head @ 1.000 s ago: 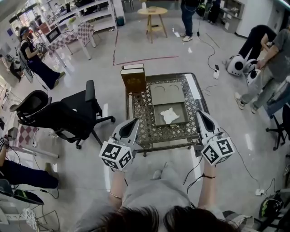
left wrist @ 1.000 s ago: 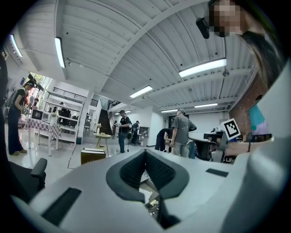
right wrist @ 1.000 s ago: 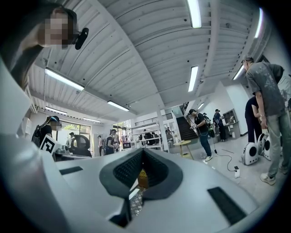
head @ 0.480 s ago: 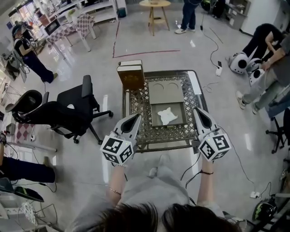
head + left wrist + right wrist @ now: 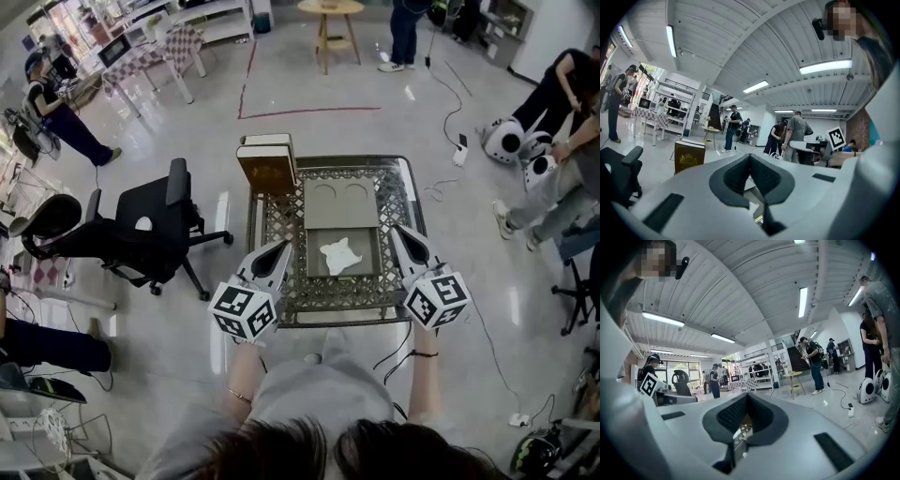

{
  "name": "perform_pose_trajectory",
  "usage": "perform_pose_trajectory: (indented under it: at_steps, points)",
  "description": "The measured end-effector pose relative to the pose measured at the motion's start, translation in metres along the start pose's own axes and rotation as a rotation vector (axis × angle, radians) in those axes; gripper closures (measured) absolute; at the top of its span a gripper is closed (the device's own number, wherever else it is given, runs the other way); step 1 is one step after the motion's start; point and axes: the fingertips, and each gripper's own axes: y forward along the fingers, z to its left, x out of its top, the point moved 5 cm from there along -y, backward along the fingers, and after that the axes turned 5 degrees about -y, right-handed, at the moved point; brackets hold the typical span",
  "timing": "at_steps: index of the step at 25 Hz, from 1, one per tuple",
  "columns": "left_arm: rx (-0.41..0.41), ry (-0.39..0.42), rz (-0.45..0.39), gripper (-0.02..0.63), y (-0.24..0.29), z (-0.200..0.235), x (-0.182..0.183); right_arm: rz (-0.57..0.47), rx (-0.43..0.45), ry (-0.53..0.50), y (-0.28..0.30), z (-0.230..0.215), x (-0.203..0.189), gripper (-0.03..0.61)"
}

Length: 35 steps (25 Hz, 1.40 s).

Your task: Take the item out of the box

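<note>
- Looking steeply down from the head view, an open grey box (image 5: 342, 204) lies on a metal lattice table (image 5: 281, 230). Its lid lies flat on the far side and bears two round outlines.
- The item (image 5: 338, 254), white and crumpled-looking, sits inside the box's near half. What it is cannot be made out.
- The left gripper (image 5: 280, 247) hovers over the table's near left part, apart from the box, its jaws pressed together on nothing.
- The right gripper (image 5: 397, 232) hovers just right of the box, its jaws likewise closed and empty.
- Each gripper view is largely filled by that gripper's own grey jaws, which hide the box.
- A brown case (image 5: 267, 167) stands upright at the table's far left corner. It carries a gold emblem (image 5: 687, 160) too small to read.
- Each marker cube (image 5: 242, 312) shows black-and-white square patterns.
</note>
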Motion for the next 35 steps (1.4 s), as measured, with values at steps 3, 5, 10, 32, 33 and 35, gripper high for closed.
perform_pose_trajectory:
  at_steps: [3, 5, 10, 32, 33, 35]
  points:
    - [0.013, -0.007, 0.011, 0.597, 0.009, 0.001, -0.005, 0.017, 0.026, 0.003, 0.009, -0.010, -0.004, 0.558]
    - [0.025, -0.013, 0.017, 0.597, 0.013, 0.002, -0.009, 0.032, 0.045, 0.004, 0.016, -0.015, -0.008, 0.558]
    - [0.055, -0.027, 0.039, 0.597, 0.018, 0.007, -0.018, 0.072, 0.083, 0.011, 0.032, -0.018, -0.018, 0.558]
    - [0.033, -0.104, 0.237, 0.597, 0.054, 0.049, -0.075, 0.290, 0.128, 0.091, 0.078, -0.015, -0.097, 0.558]
    - [0.029, -0.108, 0.246, 0.597, 0.056, 0.050, -0.079, 0.305, 0.133, 0.091, 0.080, -0.014, -0.103, 0.558]
    - [0.021, -0.119, 0.266, 0.597, 0.060, 0.051, -0.089, 0.335, 0.138, 0.096, 0.083, -0.013, -0.114, 0.558]
